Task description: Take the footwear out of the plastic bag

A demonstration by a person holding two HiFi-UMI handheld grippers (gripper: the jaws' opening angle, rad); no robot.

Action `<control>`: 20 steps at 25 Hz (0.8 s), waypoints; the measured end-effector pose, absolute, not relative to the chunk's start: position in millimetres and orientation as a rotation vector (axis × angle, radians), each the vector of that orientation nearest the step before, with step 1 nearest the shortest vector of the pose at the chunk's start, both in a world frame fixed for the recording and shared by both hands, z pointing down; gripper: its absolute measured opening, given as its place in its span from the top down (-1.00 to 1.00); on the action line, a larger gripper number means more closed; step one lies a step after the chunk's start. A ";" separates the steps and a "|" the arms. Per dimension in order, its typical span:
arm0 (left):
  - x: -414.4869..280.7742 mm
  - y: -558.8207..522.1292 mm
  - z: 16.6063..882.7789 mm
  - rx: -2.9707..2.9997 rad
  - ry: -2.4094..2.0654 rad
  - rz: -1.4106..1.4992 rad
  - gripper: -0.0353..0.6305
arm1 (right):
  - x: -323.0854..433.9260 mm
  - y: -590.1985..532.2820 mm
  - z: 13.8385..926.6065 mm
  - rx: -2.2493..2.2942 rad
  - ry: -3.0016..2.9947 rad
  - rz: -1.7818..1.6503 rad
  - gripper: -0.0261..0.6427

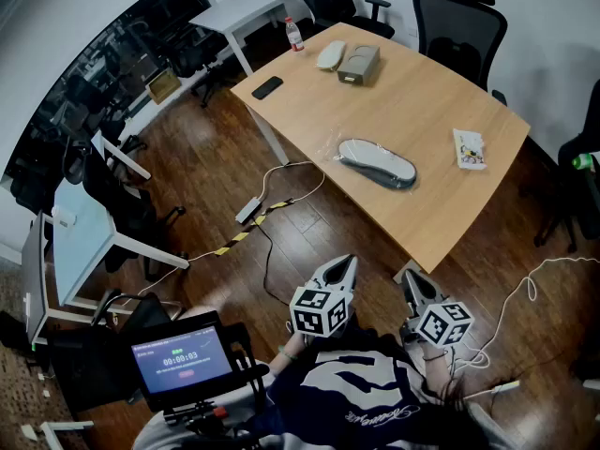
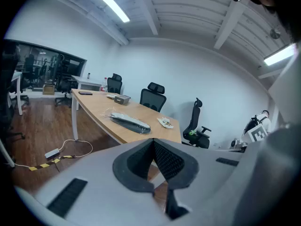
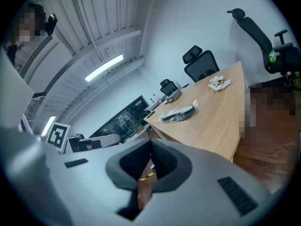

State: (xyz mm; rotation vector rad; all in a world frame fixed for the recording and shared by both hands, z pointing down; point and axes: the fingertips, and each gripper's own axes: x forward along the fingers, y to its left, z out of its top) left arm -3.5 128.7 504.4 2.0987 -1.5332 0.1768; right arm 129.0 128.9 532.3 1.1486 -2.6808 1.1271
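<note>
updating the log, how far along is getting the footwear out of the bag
Nothing done yet: the footwear lies in its plastic bag on the table. Nothing in hand: left gripper and right gripper are shut, empty, short of the table. Still to do: reach, open the bag, pull footwear out.

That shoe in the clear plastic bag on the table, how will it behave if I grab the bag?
The plastic bag looks thin, crinkled and glossy, so it will probably be floppy and slippery, bunching rather than lifting. The footwear inside lies flat and low on the table, so it likely won't roll or tip, but may slide within the bag.
</note>
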 end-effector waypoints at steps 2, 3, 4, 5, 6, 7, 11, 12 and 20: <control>-5.9 120.4 503.6 2.093 -1.544 0.165 0.89 | 129.8 122.7 533.1 1.153 -2.686 1.125 0.93; -7.0 116.1 503.5 2.091 -1.548 0.161 0.89 | 130.3 119.7 533.7 1.155 -2.687 1.125 0.93; -8.2 111.9 503.8 2.089 -1.552 0.160 0.89 | 130.8 116.6 534.6 1.158 -2.685 1.125 0.93; -9.7 107.4 504.8 2.086 -1.554 0.161 0.89 | 131.0 113.1 536.1 1.160 -2.681 1.127 0.93; -11.9 101.8 506.8 2.083 -1.554 0.165 0.89 | 130.5 108.3 538.1 1.164 -2.677 1.132 0.93; -14.9 94.6 509.6 2.079 -1.554 0.169 0.89 | 129.3 101.8 540.5 1.167 -2.672 1.140 0.93; -30.4 56.4 518.2 2.067 -1.543 0.168 0.89 | 122.8 66.8 547.9 1.203 -2.654 1.163 0.93; -34.8 45.8 518.9 2.070 -1.539 0.166 0.89 | 120.9 57.5 548.9 1.216 -2.650 1.165 0.93; -85.7 -50.1 517.6 2.091 -1.490 0.179 0.89 | 83.0 -30.9 546.5 1.296 -2.601 1.184 0.84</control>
